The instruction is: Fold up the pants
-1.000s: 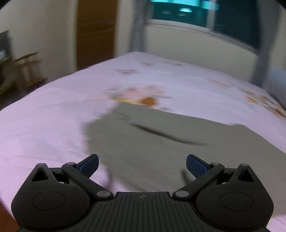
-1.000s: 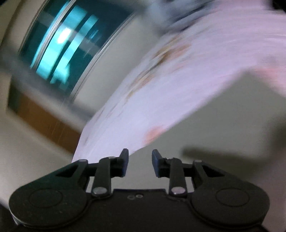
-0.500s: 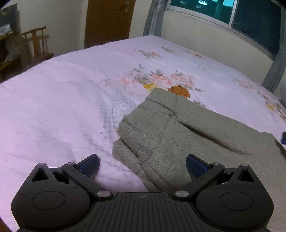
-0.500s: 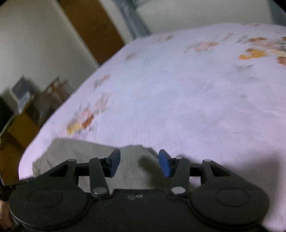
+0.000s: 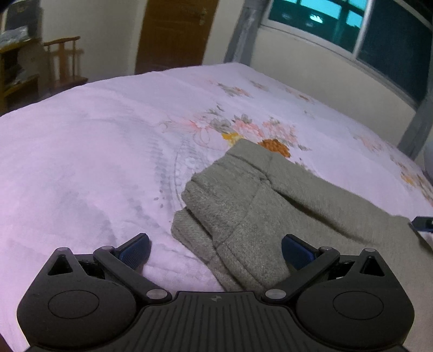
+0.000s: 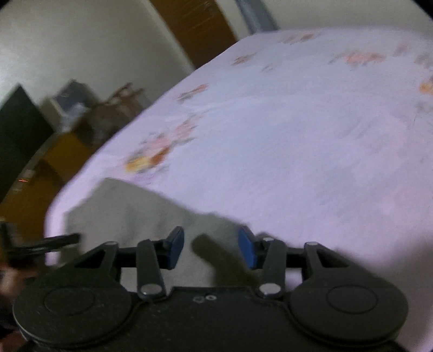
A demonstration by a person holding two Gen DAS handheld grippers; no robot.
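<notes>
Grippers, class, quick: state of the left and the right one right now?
Left gripper: open wide over the folded pants, holding nothing.
Right gripper: jaws part open, just been opening, nothing gripped; pants lie beneath.

Grey-green pants [image 5: 259,205] are seen lying folded on a bed covered by a pale pink sheet [image 5: 89,168] printed with flowers. The left gripper [image 5: 215,247] is held low over the near end of the garment, its jaws spread wide with nothing gripped; one blue pad [image 5: 136,247] is set over bare sheet, the other over the cloth. A brown door [image 5: 176,32], a wooden chair [image 5: 65,62] and a window [image 5: 351,19] are visible behind.
</notes>
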